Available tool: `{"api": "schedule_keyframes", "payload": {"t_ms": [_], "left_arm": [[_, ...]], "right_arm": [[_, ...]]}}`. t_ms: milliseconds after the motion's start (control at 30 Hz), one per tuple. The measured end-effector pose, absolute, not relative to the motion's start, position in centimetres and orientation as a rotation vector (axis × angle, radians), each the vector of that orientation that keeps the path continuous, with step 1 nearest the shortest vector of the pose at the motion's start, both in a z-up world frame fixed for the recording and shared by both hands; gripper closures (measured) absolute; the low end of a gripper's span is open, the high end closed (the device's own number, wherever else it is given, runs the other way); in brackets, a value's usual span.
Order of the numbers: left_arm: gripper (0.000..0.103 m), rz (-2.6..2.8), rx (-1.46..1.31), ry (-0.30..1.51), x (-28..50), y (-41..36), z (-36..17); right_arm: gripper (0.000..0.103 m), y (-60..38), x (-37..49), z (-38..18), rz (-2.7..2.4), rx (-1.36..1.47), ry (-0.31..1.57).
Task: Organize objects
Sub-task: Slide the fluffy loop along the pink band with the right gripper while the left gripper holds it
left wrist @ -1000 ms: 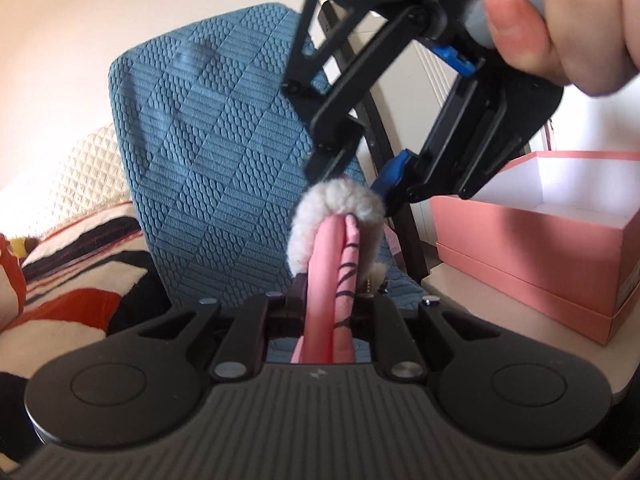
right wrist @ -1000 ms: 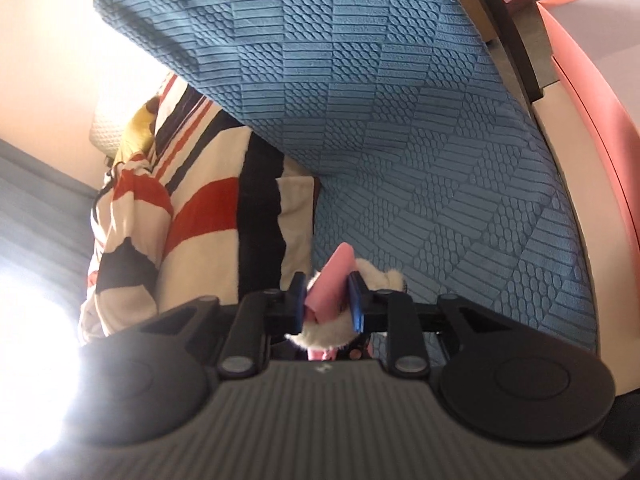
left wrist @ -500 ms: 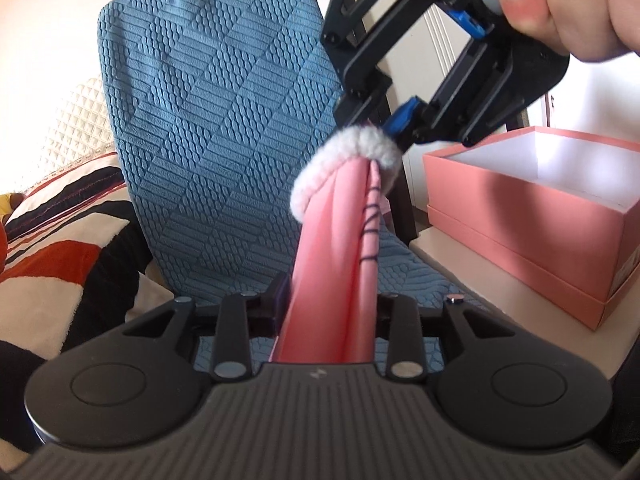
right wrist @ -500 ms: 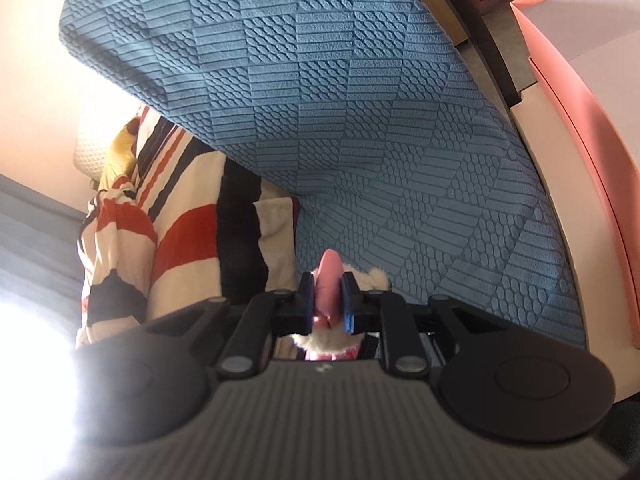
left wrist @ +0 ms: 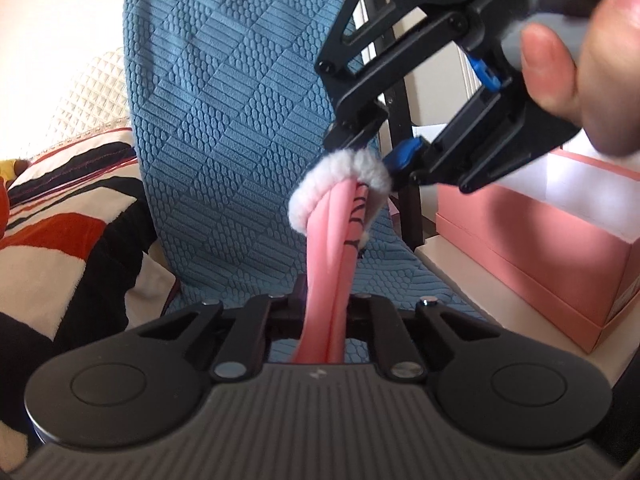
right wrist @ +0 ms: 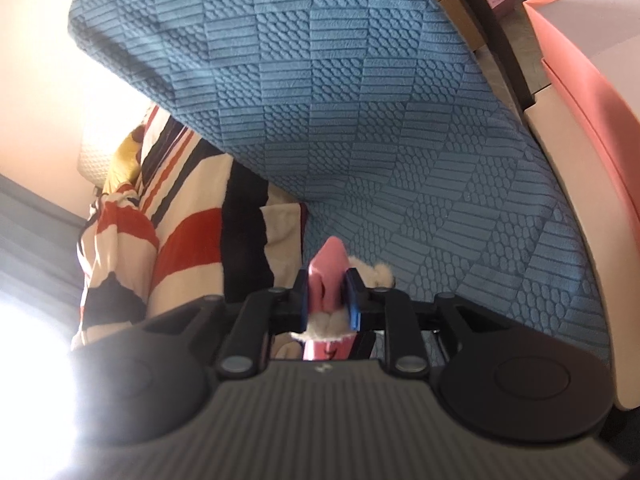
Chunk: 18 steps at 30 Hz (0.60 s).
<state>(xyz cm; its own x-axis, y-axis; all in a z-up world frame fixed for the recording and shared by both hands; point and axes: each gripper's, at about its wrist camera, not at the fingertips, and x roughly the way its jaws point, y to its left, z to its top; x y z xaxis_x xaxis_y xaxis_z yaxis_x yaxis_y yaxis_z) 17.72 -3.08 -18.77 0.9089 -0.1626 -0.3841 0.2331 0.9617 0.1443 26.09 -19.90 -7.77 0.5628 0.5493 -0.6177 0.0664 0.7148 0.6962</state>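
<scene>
A pink sock (left wrist: 332,248) with black stripes and a white fluffy cuff (left wrist: 340,168) stretches between both grippers above a blue textured chair cover (left wrist: 224,120). My left gripper (left wrist: 322,300) is shut on the sock's pink lower part. The right gripper (left wrist: 376,150), held by a hand (left wrist: 592,60), clamps the cuff end from above. In the right wrist view the right gripper (right wrist: 327,300) has its blue pads pressed on the bunched sock (right wrist: 330,264), and its jaws are easing open slightly.
An open pink box (left wrist: 540,232) stands on a pale table to the right, also visible as the pink box (right wrist: 592,80). A red, black and cream striped blanket (left wrist: 60,248) lies left of the chair. A dark frame post (left wrist: 404,184) rises behind the chair.
The left jaws widened around the sock, then closed on it again. The right gripper pulled the cuff up and away, so more sock now spans between the grippers.
</scene>
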Motion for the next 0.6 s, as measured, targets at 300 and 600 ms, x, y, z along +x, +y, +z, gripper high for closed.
{"api": "schedule_keyframes", "payload": {"t_ms": [300, 600], "left_arm": [[0.092, -0.205, 0.129, 0.419, 18.4, -2.6, -19.0], [0.092, -0.214, 0.122, 0.453, 18.7, -2.6, -19.7]], "right_arm": [[0.081, -18.4, 24.8, -9.9, 0.348, 0.756, 1.008], [0.082, -18.7, 23.8, -11.2, 0.317, 0.837, 0.99]]}}
